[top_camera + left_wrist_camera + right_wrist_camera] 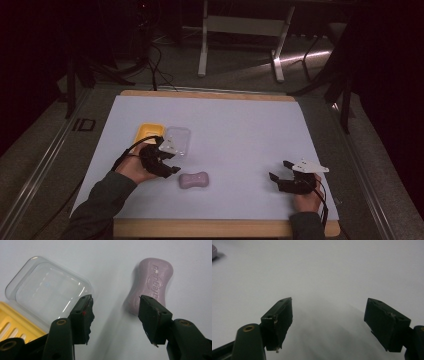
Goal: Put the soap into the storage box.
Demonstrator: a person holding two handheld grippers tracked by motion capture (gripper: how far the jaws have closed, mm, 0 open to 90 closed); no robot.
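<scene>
The lilac soap bar [194, 180] lies on the white table [240, 130] just beyond the left gripper [167, 167], whose jaws stand apart around nothing, one jaw's tip close beside the bar's near end. The left gripper view shows embossed lettering on the soap and a clear lid [47, 292] overlapping a yellow tray [12, 325]. The right gripper [281, 171] rests well apart, jaws wide and empty
</scene>
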